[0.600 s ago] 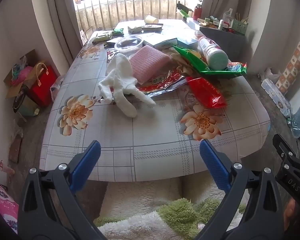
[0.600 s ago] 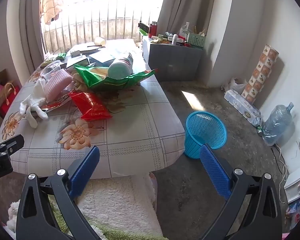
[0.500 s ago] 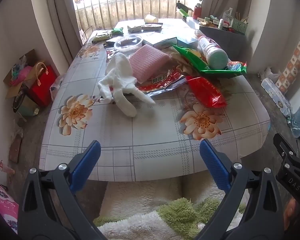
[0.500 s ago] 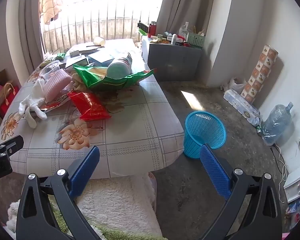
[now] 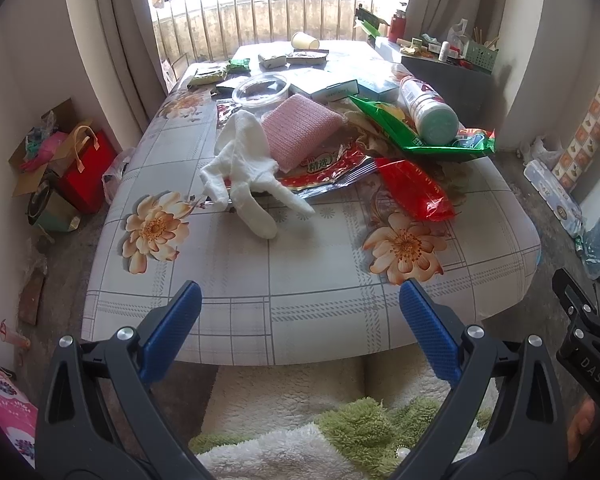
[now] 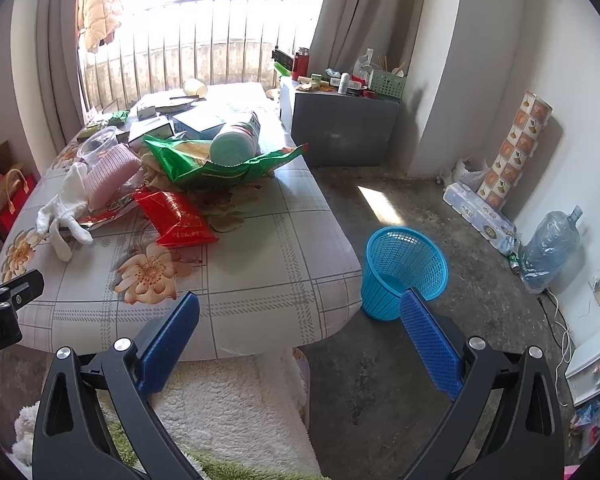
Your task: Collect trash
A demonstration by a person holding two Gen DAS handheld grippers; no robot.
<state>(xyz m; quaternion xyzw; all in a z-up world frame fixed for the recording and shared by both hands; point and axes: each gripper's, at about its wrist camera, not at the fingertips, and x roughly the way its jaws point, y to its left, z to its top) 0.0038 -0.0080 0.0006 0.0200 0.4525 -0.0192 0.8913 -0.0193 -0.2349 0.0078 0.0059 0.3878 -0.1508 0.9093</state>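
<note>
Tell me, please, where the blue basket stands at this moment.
In the right wrist view, the blue basket stands on the floor, right of the table near its front corner, just behind the right gripper.

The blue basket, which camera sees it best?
The right wrist view: the blue basket stands in full sight on the floor beside the table, behind the open right gripper. The left wrist view doesn't show it.
</note>
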